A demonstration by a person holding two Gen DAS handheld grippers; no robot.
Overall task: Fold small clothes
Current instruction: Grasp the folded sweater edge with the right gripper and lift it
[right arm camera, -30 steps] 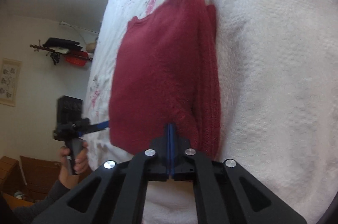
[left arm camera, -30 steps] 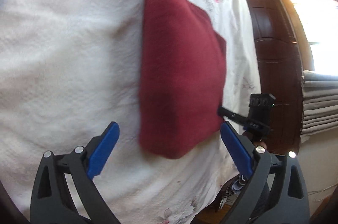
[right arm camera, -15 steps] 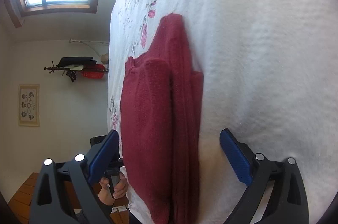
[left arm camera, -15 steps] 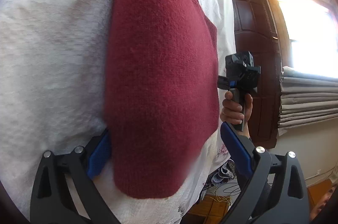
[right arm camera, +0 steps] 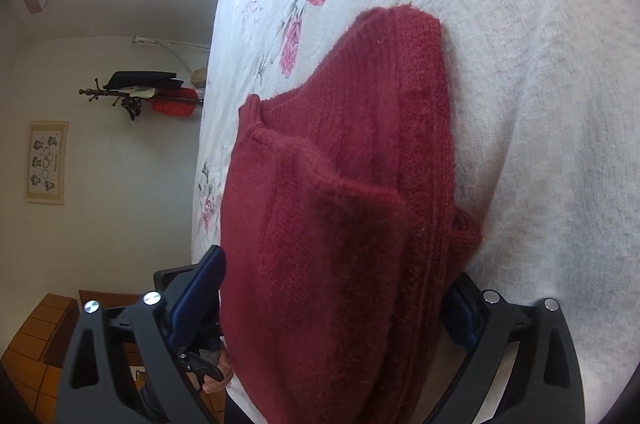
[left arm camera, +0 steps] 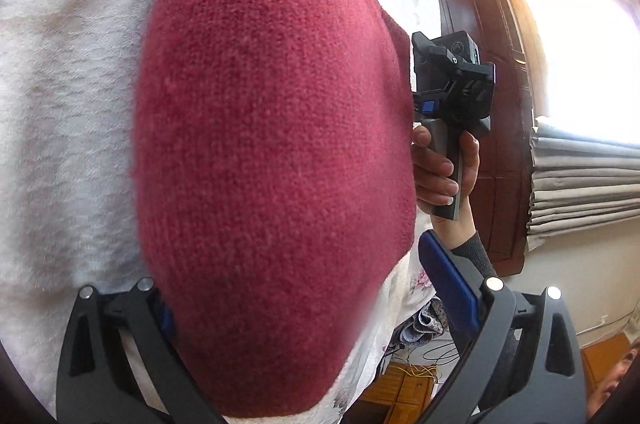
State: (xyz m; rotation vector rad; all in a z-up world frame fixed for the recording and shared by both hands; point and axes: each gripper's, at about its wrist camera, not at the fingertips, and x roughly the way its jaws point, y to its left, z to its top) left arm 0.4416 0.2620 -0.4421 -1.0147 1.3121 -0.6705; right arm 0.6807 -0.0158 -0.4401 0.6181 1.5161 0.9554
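Left wrist view: folded red sweater [left arm camera: 272, 152] lies on the white bedspread [left arm camera: 68, 112], its near edge between the spread-apart fingers of the left gripper [left arm camera: 316, 308]. Right gripper [right arm camera: 336, 304], fingers likewise apart, straddles the sweater's opposite edge.

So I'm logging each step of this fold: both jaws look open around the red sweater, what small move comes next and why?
Probably close both at once. The left gripper and right gripper each straddle an edge of the folded red sweater on the white bedspread, jaws open with knit between them, so nothing is gripped yet for the next fold.
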